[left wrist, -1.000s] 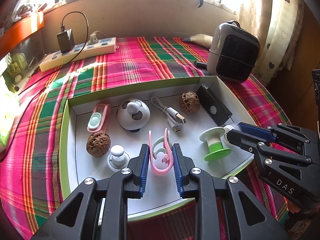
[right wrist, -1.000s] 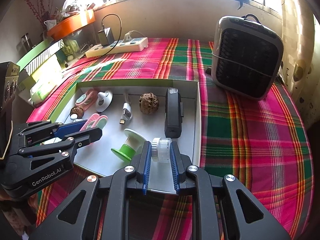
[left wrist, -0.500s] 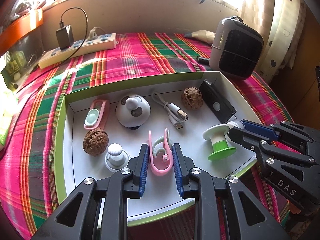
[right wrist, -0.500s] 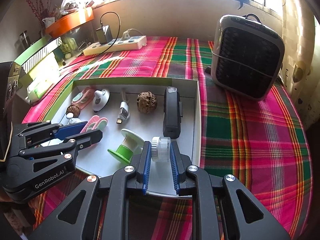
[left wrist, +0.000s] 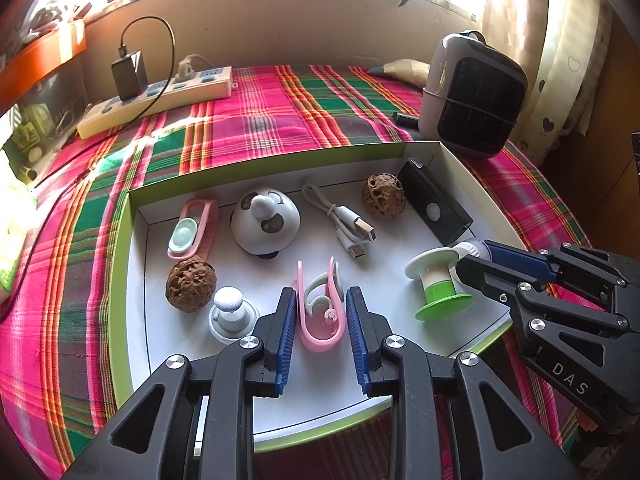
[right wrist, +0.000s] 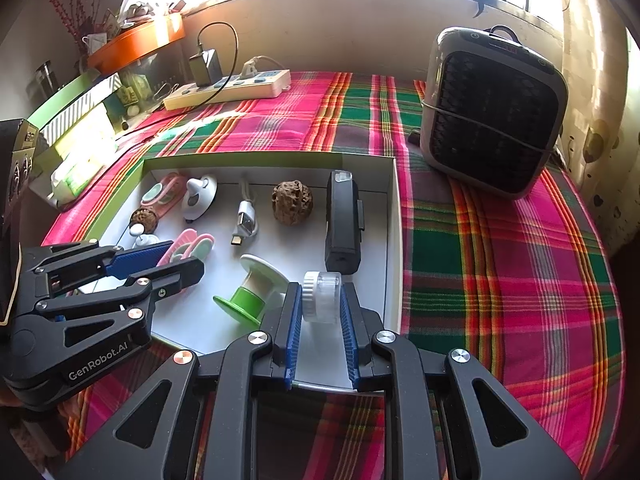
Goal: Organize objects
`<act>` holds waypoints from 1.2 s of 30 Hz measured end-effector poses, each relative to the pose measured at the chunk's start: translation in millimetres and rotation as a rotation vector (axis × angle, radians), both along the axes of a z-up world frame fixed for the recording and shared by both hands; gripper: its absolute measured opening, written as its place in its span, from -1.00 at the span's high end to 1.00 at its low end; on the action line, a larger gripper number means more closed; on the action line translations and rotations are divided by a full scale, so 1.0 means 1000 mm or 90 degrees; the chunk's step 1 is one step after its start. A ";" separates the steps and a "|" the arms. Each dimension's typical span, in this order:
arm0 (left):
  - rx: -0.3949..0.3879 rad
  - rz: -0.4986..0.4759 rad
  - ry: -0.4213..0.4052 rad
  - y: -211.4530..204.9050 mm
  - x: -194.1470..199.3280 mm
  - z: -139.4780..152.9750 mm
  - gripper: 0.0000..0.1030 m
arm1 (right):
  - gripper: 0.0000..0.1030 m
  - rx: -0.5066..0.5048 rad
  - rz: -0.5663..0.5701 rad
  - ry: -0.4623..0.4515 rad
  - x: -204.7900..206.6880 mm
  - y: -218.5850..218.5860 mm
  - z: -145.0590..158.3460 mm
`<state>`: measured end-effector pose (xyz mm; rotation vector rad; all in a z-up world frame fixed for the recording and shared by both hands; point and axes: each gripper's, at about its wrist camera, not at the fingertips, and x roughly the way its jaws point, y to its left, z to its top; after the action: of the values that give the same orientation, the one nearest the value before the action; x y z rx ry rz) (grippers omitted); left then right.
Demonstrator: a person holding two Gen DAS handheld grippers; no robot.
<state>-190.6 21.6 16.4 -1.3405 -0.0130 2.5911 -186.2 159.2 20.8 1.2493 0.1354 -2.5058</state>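
On the plaid tablecloth point(left wrist: 260, 128) a shallow white tray with a green rim point(left wrist: 120, 240) is sitting, and most of the small things are lying inside it. At its left end, seen from the left wrist, a pink-and-mint clip point(left wrist: 192, 229) is resting near the far wall, with a wrinkled walnut point(left wrist: 191, 285) just in front of it and a small white knob on a round base point(left wrist: 232, 312) beside the nut. Next to the right, a white dome-shaped toy with grey patches point(left wrist: 265, 222) is sitting near the far wall. In front of it, the left gripper point(left wrist: 321, 314) is opening its jaws around a pink U-shaped clip point(left wrist: 320, 312); the clip is lying on the tray floor between the blue pads, with a small gap showing on each side. Further right, a coiled white USB cable point(left wrist: 346, 226) is lying beside a second walnut point(left wrist: 383, 196), and a black rectangular device point(left wrist: 434, 208) is lying by the right wall. A green-and-white spool point(left wrist: 438, 284) is lying tilted near the front right. Beside it, the right gripper point(right wrist: 320, 308) is clamping a small clear cylinder with a white ribbed cap point(right wrist: 321, 296) at the tray's front right corner. Beyond the tray, a white power strip point(left wrist: 160, 98) is lying at the back left and a grey fan heater point(left wrist: 472, 94) is standing at the back right.
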 end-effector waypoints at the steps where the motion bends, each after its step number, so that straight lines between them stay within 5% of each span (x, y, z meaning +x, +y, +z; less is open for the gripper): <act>1: -0.002 0.000 0.000 0.000 0.000 0.000 0.50 | 0.61 -0.001 -0.001 0.000 0.000 0.000 0.000; 7: -0.004 0.006 0.000 0.000 0.000 0.001 0.37 | 0.31 -0.002 -0.002 0.010 0.002 0.000 0.003; 36: -0.037 0.086 0.083 -0.008 0.071 0.028 0.35 | 0.15 -0.023 -0.029 0.082 0.065 -0.004 0.023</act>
<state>-120.0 13.2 44.6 -1.2275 -0.0068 2.8080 -121.2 155.4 44.1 1.0887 0.0922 -2.6160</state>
